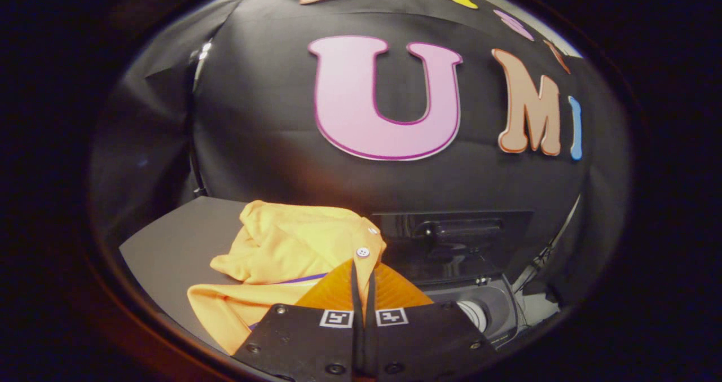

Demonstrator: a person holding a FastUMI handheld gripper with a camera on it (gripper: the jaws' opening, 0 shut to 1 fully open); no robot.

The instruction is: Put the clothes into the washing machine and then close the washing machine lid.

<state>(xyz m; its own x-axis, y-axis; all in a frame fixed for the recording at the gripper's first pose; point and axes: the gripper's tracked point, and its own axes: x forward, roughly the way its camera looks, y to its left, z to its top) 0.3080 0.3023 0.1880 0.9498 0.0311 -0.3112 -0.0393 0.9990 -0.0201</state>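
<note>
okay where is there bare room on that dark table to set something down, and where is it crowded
Free: the dark tabletop between the orange shirt and the booth wall, stretching to the table's near corner. Crowded: ahead of the gripper, fingers nearly closed with nothing visibly between them, where the shirt's buttoned edge meets the washing machine and its raised lid.

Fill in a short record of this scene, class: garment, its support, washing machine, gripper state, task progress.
garment: orange shirt, crumpled, white buttons
support: dark table
washing machine: beyond the fingers, beside the table, lid raised
hand-held gripper: fingers nearly together, tips at the shirt's edge; grip unclear
progress: shirt not yet in the machine, lid open
</note>
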